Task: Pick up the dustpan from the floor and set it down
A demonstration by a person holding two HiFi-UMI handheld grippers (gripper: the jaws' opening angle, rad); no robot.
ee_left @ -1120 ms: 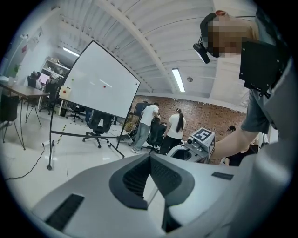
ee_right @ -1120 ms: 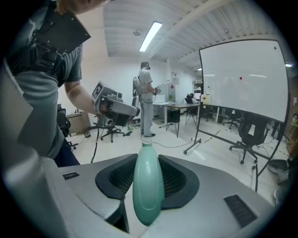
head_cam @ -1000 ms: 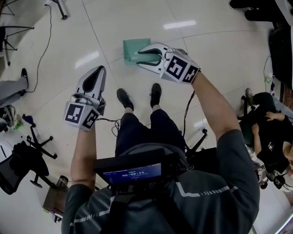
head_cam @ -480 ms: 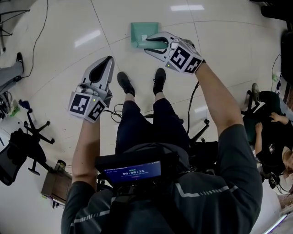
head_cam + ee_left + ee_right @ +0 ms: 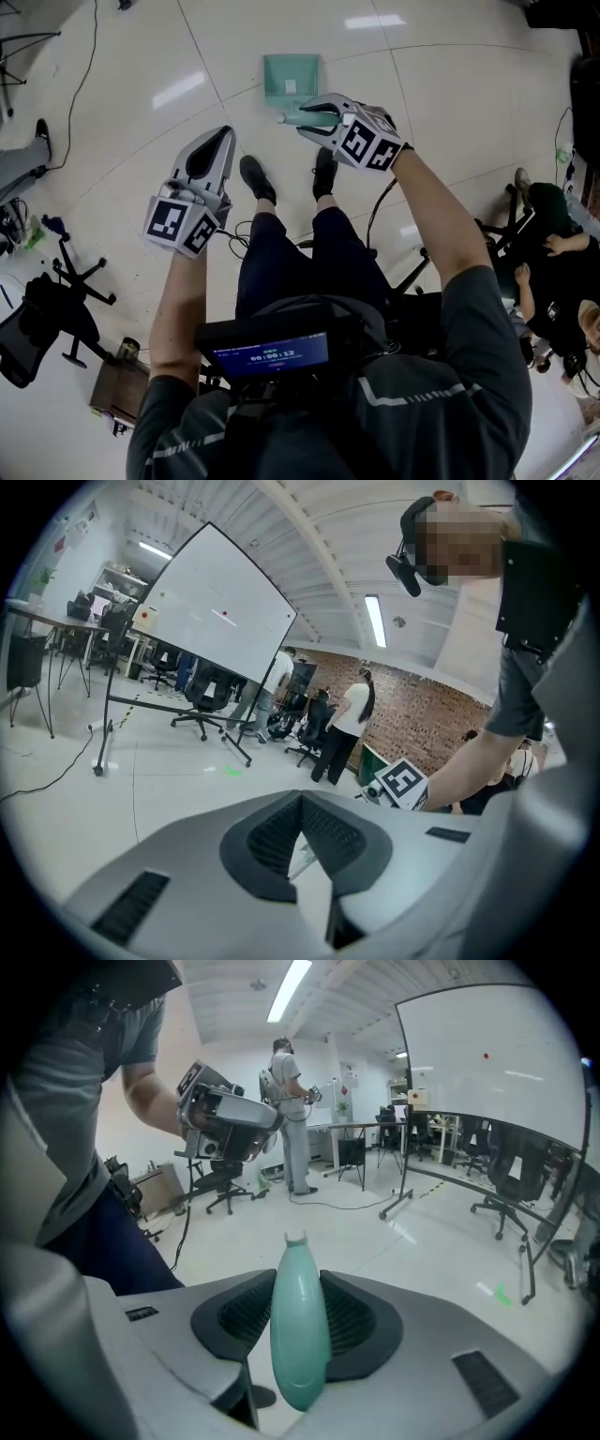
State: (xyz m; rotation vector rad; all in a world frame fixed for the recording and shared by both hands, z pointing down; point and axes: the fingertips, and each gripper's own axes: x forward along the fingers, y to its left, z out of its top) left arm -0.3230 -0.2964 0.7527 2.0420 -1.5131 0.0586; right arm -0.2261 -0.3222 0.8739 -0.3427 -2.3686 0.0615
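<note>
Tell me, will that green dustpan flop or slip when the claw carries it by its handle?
Probably stiff: the dustpan looks like moulded plastic and holds its shape. Likely light, since the right claw holds it by the handle alone. It might swivel a little, because the handle is smooth and rounded.

Head view: glossy white tiled floor (image 5: pixel 469 122) w/ ceiling-light reflections. Upper L: thin black cable (image 5: pixel 94 56) down toward L edge. Lower L: black office chair (image 5: pixel 42 328) on star base, brown box (image 5: pixel 112 398) just below-R of it. R edge: seated people (image 5: pixel 548 239) in dark clothes.

Left gripper view, upper L to ctr: tilted whiteboard (image 5: pixel 220 611) on wheeled stand. Black swivel chairs (image 5: pixel 202 700) behind. Standing person (image 5: pixel 342 728), white top, dark trousers. Brick wall (image 5: pixel 422 719) in bg, green mark (image 5: pixel 232 769) on floor.

Right gripper view: whiteboard upper R, desks (image 5: pixel 361 1147) at ctr, ceiling strip light (image 5: pixel 289 988) at top.
</note>
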